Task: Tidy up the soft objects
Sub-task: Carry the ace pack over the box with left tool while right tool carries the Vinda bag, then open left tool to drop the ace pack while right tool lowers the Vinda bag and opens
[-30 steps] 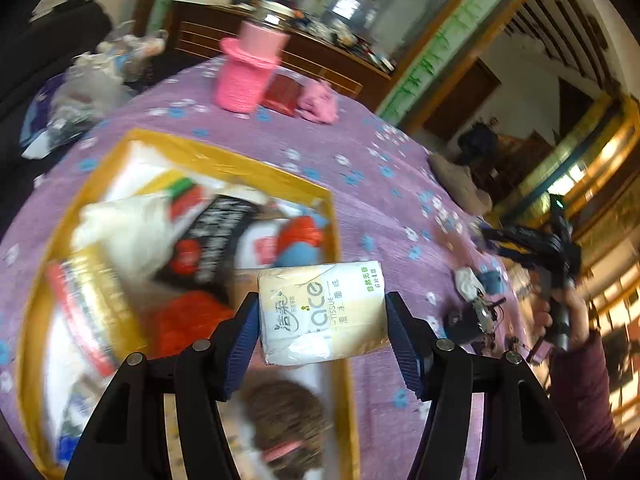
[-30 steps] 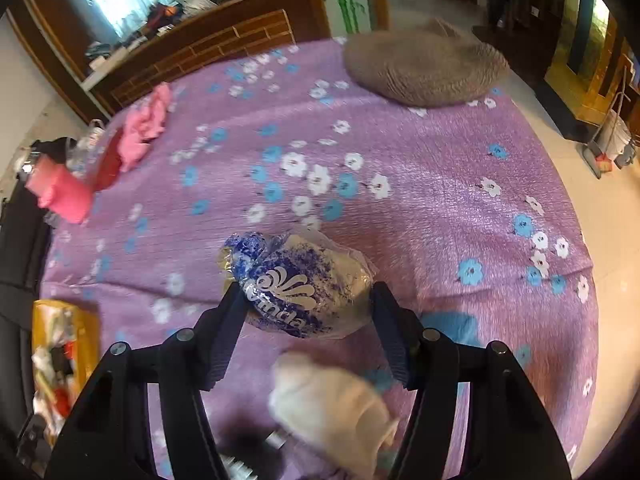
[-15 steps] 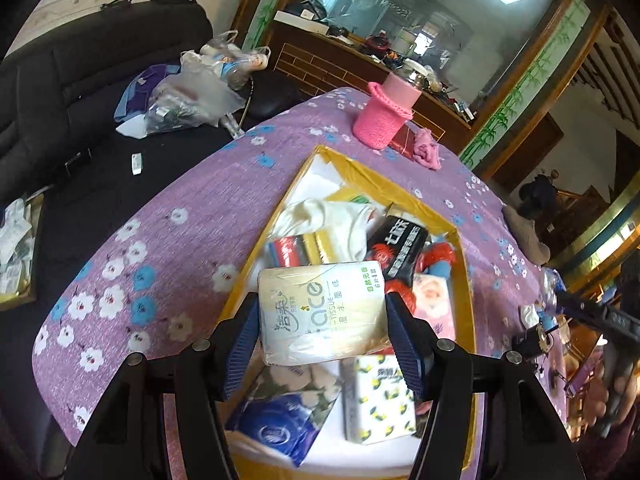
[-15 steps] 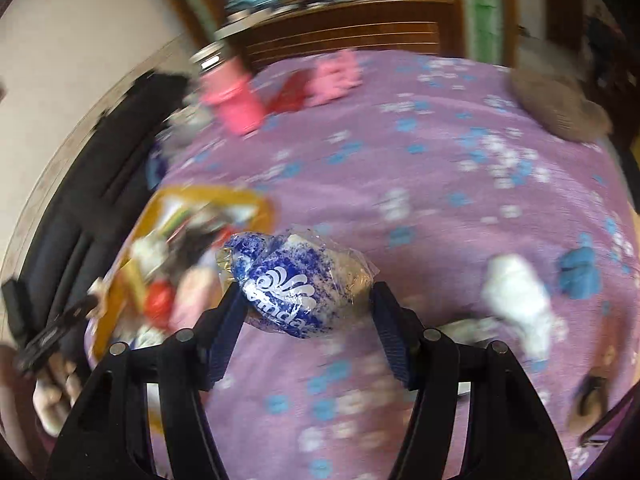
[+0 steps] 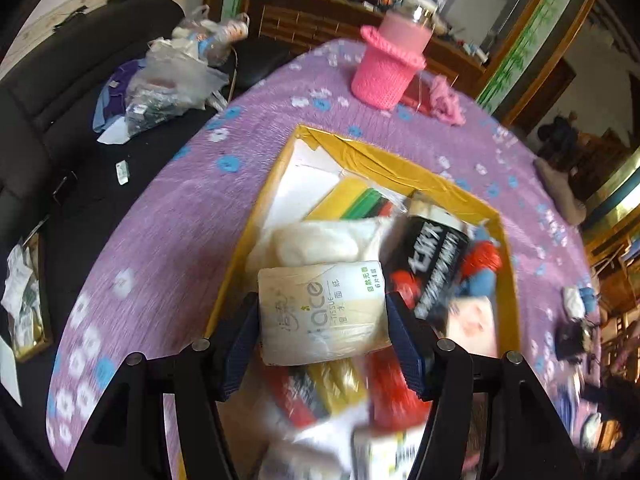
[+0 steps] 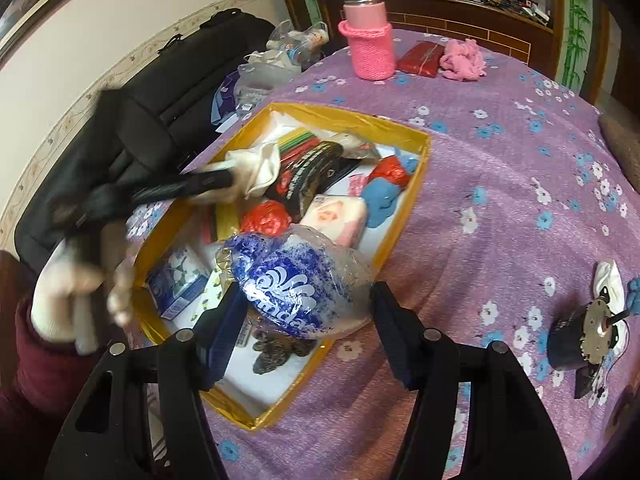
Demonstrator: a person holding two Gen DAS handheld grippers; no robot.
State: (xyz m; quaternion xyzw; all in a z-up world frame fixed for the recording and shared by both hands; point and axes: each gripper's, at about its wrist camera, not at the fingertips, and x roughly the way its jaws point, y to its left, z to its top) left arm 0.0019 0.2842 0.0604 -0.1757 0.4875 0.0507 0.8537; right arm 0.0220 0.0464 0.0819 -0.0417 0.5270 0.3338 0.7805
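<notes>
A: Why are both packs over the yellow box [image 6: 404,216]?
B: To drop in. The left gripper [image 5: 322,334] clamps the tissue pack [image 5: 322,312]; the right gripper [image 6: 304,324] squeezes the blue-printed bag [image 6: 296,284].

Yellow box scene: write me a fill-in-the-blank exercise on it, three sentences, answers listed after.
1. The left gripper is shut on a beige pack of ____.
2. The bottle on the purple tablecloth wears a knitted sleeve coloured ____.
3. The right gripper holds a blue-and-clear plastic bag above the near end of the ____ box.

Missing words: tissues; pink; yellow
</notes>
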